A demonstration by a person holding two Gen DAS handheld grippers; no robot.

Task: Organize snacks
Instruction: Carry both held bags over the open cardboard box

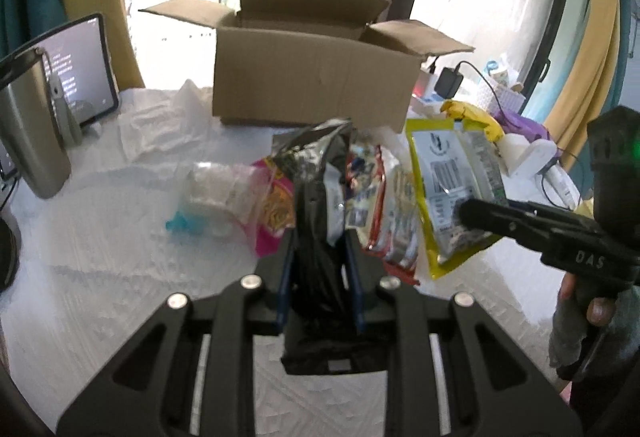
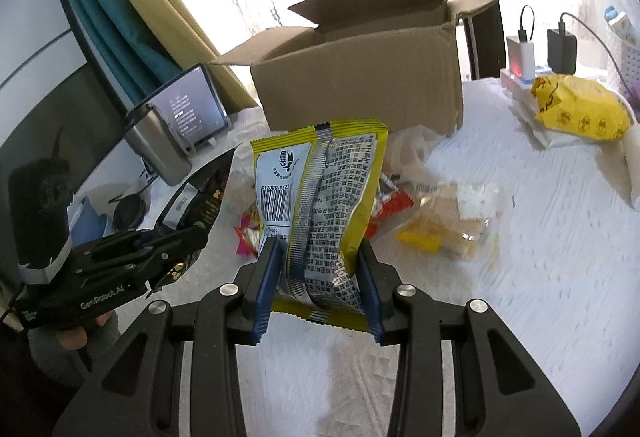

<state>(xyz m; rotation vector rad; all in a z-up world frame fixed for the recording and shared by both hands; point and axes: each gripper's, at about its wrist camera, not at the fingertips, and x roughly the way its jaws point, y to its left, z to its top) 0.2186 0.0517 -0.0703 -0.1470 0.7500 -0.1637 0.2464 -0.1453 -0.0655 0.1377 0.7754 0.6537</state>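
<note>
Black foil snack bag (image 1: 320, 221) sat upright, pinched in left claw (image 1: 320, 277), w/ blue pads (image 1: 285, 277) pressing both sides, raised above the white-covered table (image 1: 100, 237). Right claw (image 2: 318, 285) was clamped on a yellow snack packet (image 2: 320, 193), barcode side facing cam, also lifted off the table. Open cardboard box (image 1: 312, 85) stood just behind both, flaps up. More snacks lay on the table between claws & box: a red packet (image 1: 384, 205), a pink bag (image 1: 276, 209) and a clear pouch (image 1: 220, 193). Tablet (image 1: 76, 73) stood at far left.
</note>
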